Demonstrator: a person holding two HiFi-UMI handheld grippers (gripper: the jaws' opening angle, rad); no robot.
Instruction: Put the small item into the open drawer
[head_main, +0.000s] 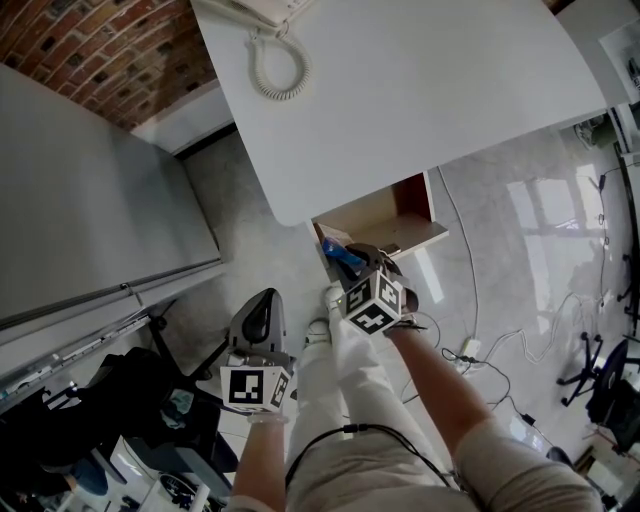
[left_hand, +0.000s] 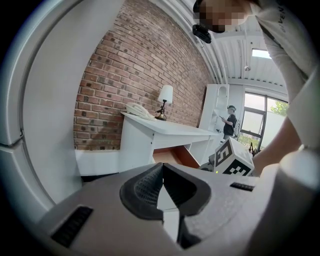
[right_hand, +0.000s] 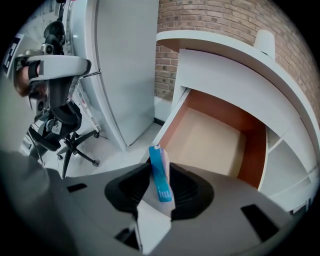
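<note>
A small blue and white box (right_hand: 160, 175) stands tilted between the jaws of my right gripper (right_hand: 159, 182). A gap shows between the box and the left pad, so the jaws are open around it. The gripper hangs just in front of the open drawer (right_hand: 210, 140), whose pale wooden bottom is bare. From the head view, the right gripper (head_main: 350, 262) and the box (head_main: 343, 255) sit at the near edge of the drawer (head_main: 385, 215) under the white desk (head_main: 400, 90). My left gripper (head_main: 262, 318) is lower left, shut and empty, with its pads (left_hand: 150, 187) meeting at the tip.
A tall grey cabinet (head_main: 90, 200) stands left of the desk. A phone with a coiled cord (head_main: 278, 70) lies on the desk top. An office chair (right_hand: 60, 125) is at the left, and cables (head_main: 480, 350) run over the floor at the right.
</note>
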